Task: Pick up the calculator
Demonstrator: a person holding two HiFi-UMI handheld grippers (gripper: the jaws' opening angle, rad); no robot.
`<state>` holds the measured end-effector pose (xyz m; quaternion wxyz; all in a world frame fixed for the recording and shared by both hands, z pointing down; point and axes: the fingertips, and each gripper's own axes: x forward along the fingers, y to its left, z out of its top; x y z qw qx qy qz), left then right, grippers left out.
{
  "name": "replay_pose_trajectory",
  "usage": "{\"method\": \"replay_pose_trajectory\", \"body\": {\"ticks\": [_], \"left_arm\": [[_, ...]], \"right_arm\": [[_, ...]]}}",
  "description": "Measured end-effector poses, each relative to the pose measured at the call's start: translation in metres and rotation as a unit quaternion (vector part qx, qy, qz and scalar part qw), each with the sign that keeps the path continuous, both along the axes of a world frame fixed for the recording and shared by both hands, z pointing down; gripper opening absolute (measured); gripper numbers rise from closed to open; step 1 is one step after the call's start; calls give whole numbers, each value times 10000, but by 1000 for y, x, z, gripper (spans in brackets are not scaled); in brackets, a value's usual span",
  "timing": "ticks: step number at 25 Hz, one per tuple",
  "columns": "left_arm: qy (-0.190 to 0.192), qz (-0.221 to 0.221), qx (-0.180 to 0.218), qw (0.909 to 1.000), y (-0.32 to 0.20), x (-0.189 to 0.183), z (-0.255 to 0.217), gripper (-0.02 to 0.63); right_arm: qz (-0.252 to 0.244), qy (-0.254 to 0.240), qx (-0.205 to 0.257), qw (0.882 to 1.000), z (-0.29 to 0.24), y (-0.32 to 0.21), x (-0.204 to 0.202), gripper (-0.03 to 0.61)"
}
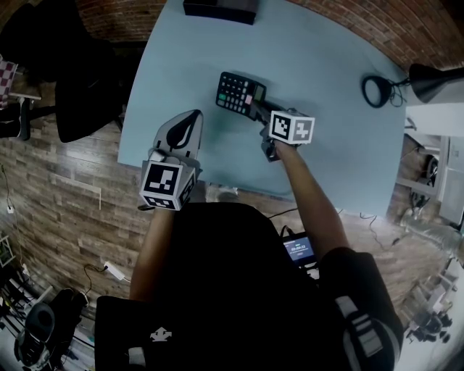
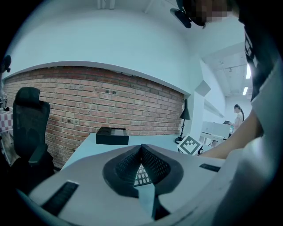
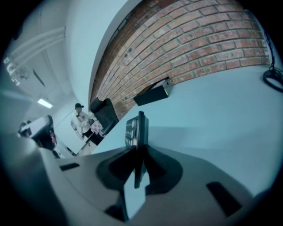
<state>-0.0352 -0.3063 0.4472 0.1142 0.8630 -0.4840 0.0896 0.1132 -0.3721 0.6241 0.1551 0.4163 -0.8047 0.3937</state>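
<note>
The black calculator [image 1: 233,93] with pale keys is at the middle of the light blue table [image 1: 326,51], its right end clamped in my right gripper [image 1: 255,107]. In the right gripper view the calculator [image 3: 136,126] stands edge-on between the pads, lifted off the tabletop, and my right gripper [image 3: 139,152] is shut on it. My left gripper [image 1: 191,118] hovers over the table's near left part, apart from the calculator, its jaws closed tip to tip on nothing. In the left gripper view my left gripper [image 2: 142,148] frames a few calculator keys [image 2: 141,175] behind its pads.
A flat black box [image 1: 220,9] lies at the table's far edge by the brick wall [image 2: 110,101]. A black desk lamp [image 1: 428,81] with a ring base [image 1: 377,92] stands at the far right. An office chair [image 2: 27,123] is left of the table. A person [image 3: 82,119] stands far off.
</note>
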Motion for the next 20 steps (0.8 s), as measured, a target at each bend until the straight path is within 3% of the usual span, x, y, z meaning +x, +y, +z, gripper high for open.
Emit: {"method": "replay_pose_trajectory", "body": {"ticks": [13, 20], "left_arm": [[-36, 0, 82, 10000, 1, 10, -3, 5], [-43, -9, 190, 9998, 6, 17, -12, 5]], "right_arm": [[-74, 83, 290, 9995, -20, 4, 1, 55], [-257, 56, 781, 9966, -57, 8, -5, 55]]}}
